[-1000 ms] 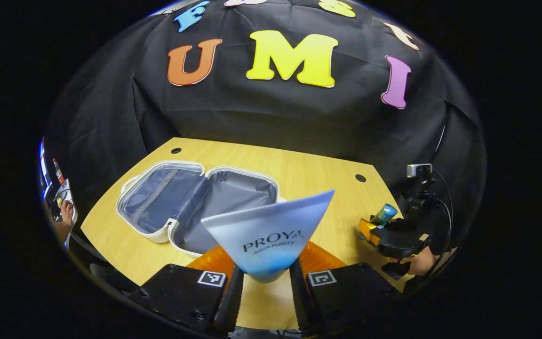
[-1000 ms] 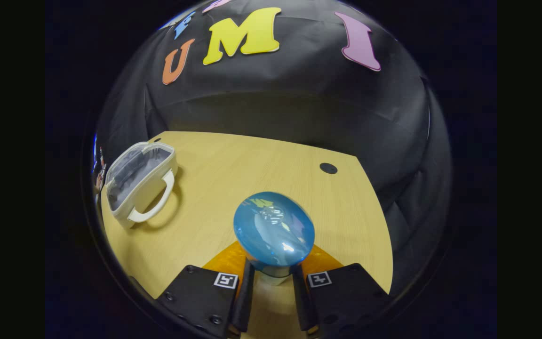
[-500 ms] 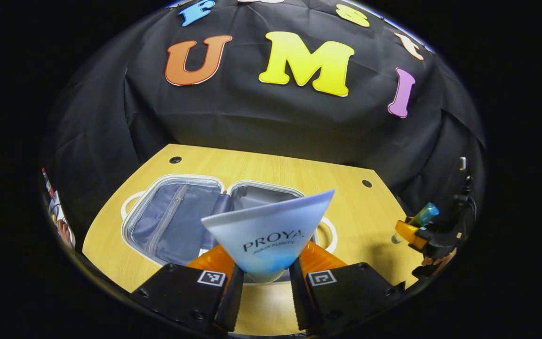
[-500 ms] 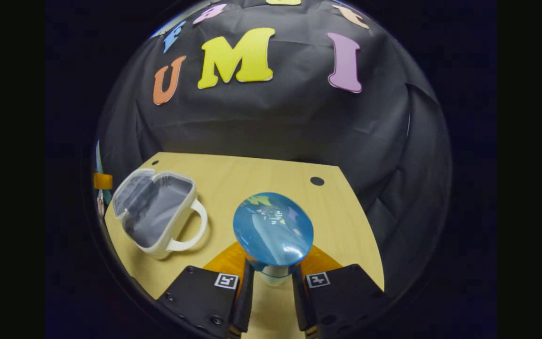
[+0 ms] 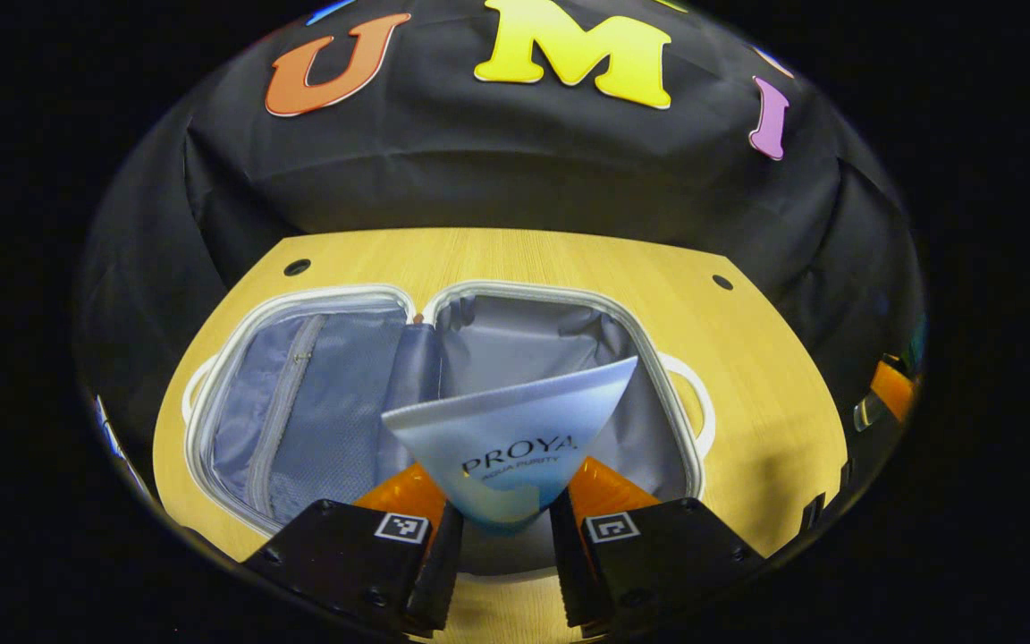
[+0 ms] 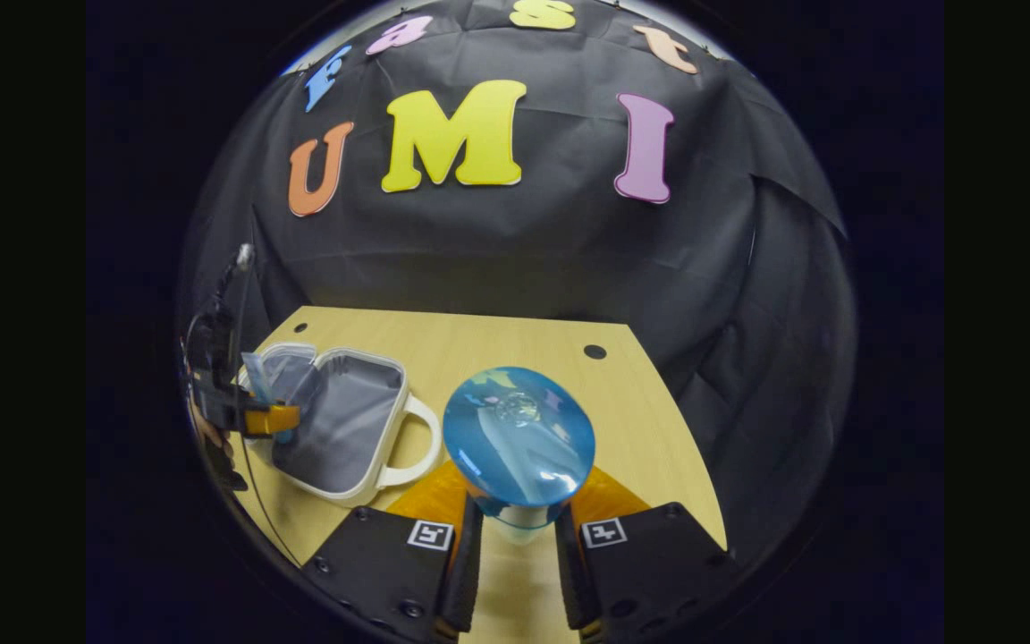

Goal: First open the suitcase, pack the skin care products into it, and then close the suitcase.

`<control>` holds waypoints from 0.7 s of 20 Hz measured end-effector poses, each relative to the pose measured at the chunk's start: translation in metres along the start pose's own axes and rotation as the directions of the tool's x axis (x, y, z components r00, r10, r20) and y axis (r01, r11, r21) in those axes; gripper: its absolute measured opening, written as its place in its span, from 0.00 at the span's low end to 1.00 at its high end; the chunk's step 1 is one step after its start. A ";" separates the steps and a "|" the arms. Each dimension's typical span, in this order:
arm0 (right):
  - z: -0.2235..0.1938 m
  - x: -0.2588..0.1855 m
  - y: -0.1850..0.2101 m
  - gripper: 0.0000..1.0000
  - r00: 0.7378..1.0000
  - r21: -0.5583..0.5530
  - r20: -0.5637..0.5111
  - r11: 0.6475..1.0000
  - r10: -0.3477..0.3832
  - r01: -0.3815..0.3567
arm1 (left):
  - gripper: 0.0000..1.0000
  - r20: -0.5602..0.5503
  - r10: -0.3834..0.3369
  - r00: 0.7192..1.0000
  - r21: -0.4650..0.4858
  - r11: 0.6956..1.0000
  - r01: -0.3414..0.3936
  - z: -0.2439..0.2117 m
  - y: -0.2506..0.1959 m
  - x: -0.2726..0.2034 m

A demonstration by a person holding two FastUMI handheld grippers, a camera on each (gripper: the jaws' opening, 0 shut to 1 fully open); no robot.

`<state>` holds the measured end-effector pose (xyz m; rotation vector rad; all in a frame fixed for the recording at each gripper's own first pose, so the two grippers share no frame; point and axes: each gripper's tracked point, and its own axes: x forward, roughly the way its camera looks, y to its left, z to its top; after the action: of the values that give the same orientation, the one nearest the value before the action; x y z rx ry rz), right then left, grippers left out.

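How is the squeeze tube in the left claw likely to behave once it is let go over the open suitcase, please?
The tube looks soft-walled, so it probably flexes under the left claw. Its flat crimped end suggests that it will lie flat, not roll, in the suitcase.

The left gripper (image 5: 497, 572) has two black blocks at its base, each with a small square black-and-white marker on a white patch and small round screws near the outer corners. Behind the blocks there are orange translucent parts with fine ribs. The right gripper (image 6: 515, 572) has the same build: black blocks, square markers, screws, orange parts. From the right gripper view, the left gripper's body is black with an orange part, and thin black cables run up from it.
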<state>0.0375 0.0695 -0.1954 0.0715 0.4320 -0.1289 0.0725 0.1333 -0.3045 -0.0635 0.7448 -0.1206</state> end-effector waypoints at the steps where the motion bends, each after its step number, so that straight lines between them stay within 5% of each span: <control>1: -0.001 -0.002 0.002 0.35 1.000 -0.008 -0.004 1.000 0.000 0.000 | 0.49 -0.022 -0.011 1.000 -0.016 1.000 0.010 -0.006 -0.002 0.006; 8: -0.006 0.010 0.011 0.35 0.998 -0.025 -0.052 0.999 0.020 -0.021 | 0.50 -0.228 0.063 0.972 -0.070 0.994 -0.081 -0.050 0.007 0.035; 14: -0.003 0.024 0.019 0.35 0.995 -0.037 -0.066 0.996 0.073 -0.076 | 0.49 -0.367 0.139 0.920 0.000 0.989 -0.150 -0.065 0.017 0.046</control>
<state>0.0609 0.0855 -0.2075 0.0533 0.4951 -0.0448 0.0632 0.1434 -0.3843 -0.0119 1.1233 0.0218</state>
